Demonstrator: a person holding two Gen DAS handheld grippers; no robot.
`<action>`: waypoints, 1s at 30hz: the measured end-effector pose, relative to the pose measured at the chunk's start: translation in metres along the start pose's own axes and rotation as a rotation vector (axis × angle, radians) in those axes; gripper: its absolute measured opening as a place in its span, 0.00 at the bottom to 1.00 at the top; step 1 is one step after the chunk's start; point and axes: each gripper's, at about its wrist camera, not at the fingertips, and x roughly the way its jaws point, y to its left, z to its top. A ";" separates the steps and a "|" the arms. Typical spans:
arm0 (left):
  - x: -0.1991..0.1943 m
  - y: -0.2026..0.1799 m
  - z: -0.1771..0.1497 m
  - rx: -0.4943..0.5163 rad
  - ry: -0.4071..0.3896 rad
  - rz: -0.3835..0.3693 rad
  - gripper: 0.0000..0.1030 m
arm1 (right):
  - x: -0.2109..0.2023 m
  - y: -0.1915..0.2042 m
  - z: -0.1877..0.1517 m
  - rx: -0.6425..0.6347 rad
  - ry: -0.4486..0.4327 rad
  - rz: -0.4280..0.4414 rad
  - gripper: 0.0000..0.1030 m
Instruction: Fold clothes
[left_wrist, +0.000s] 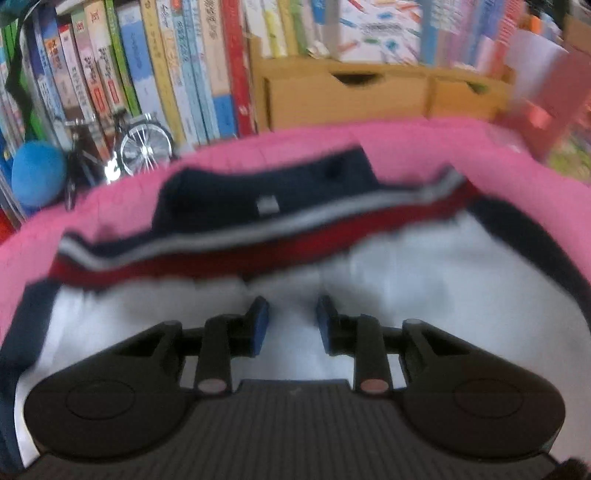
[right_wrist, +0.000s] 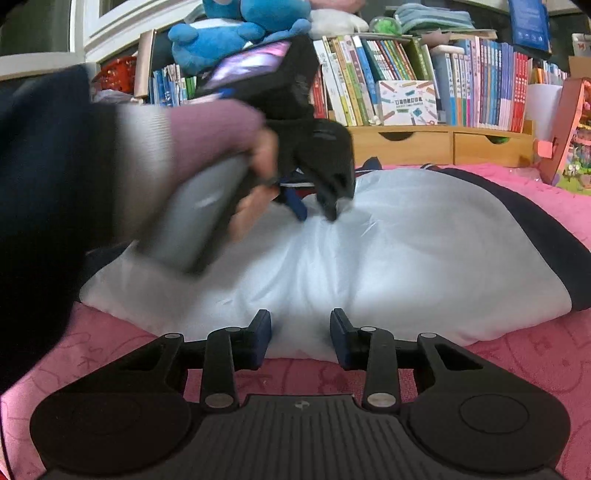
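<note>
On pink bedspread, white garment, bookshelf

A bed under a pink cover, backed by crowded bookshelves.

The pink bedspread, faintly patterned, fills the foreground. Behind it runs a row of upright children's books above a low wooden drawer unit with cut-out handles. Blue plush toys sit on top of the shelf at left, beside a white window frame. In the left wrist view a miniature bicycle model and a blue ball stand before the books.
</note>
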 end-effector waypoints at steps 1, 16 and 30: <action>0.001 0.001 0.002 -0.006 0.003 0.004 0.27 | 0.000 0.000 0.000 0.002 0.000 0.001 0.34; -0.035 -0.019 -0.012 0.063 0.040 0.084 0.26 | -0.003 0.002 -0.002 -0.003 -0.005 -0.006 0.32; -0.061 -0.026 -0.041 0.117 0.110 0.042 0.26 | -0.004 0.006 -0.001 -0.004 -0.004 -0.010 0.32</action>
